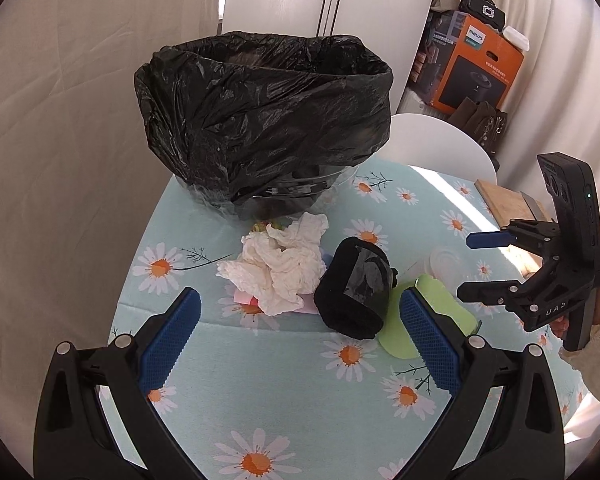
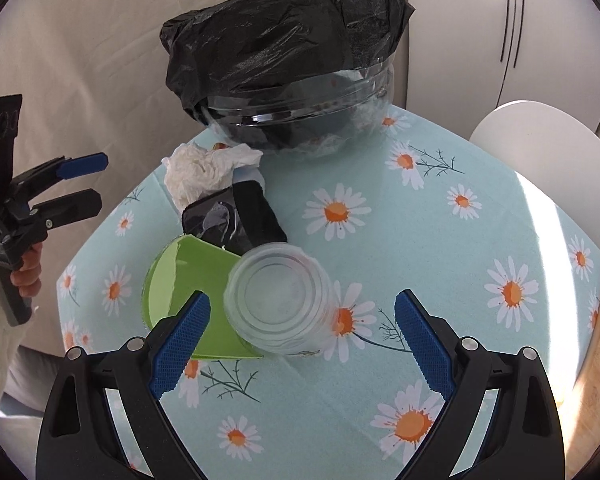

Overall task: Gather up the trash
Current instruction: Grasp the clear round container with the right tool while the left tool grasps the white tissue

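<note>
A clear bin lined with a black bag (image 1: 260,120) stands at the table's far side; it also shows in the right wrist view (image 2: 292,52). In front of it lie crumpled white tissue (image 1: 280,264) (image 2: 204,172), a black wrapped bundle (image 1: 356,288) (image 2: 236,220), a green plastic piece (image 1: 432,320) (image 2: 180,296) and a clear plastic cup on its side (image 2: 280,300) (image 1: 446,264). My left gripper (image 1: 300,336) is open and empty, just short of the tissue and bundle. My right gripper (image 2: 300,332) is open, jaws on either side of the cup.
The table has a light blue daisy cloth (image 2: 440,240). A wooden board (image 1: 508,204) lies at its right edge. A white chair (image 2: 548,148) stands behind the table, with boxes and bags (image 1: 476,68) stacked in the corner.
</note>
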Motion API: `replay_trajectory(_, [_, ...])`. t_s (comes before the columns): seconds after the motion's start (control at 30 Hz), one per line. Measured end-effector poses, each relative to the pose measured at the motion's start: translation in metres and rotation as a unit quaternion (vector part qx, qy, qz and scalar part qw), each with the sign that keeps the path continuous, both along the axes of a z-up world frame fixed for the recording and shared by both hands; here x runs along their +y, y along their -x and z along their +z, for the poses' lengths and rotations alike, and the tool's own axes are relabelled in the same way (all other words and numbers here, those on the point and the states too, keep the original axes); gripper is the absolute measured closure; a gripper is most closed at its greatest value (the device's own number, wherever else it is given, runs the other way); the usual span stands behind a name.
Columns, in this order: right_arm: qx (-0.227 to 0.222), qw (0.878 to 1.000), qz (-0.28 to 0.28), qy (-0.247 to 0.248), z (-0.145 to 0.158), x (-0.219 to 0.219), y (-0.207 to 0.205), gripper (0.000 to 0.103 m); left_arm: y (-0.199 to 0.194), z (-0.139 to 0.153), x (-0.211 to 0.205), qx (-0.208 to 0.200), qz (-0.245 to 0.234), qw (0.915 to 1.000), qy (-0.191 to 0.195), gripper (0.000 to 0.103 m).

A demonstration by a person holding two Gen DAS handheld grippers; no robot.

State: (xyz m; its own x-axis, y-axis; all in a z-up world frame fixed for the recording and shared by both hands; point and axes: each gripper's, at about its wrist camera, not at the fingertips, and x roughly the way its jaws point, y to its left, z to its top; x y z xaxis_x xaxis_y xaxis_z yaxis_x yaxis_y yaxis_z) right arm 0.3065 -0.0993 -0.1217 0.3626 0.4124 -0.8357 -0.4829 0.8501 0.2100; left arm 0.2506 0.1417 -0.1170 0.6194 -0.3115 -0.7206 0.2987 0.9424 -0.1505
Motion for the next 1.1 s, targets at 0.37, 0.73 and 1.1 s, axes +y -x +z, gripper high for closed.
replay_trajectory(0.37, [0.037, 0.999, 0.009, 0.001, -0.026, 0.007, -0.014, 0.044, -0.037, -0.029, 0.004, 0.033, 0.006, 0.9994, 0.005, 0.006])
replay_trajectory(0.73, [0.034, 0.999, -0.026, -0.006, -0.014, -0.024, -0.012, 0.045, -0.067, -0.045, -0.006, 0.054, 0.026, 0.9979, 0.026, 0.006])
replay_trajectory(1.1, [0.027, 0.999, -0.044, -0.008, -0.002, -0.041, -0.001, 0.045, -0.057, -0.065, 0.013, 0.091, 0.042, 0.9948, 0.015, 0.008])
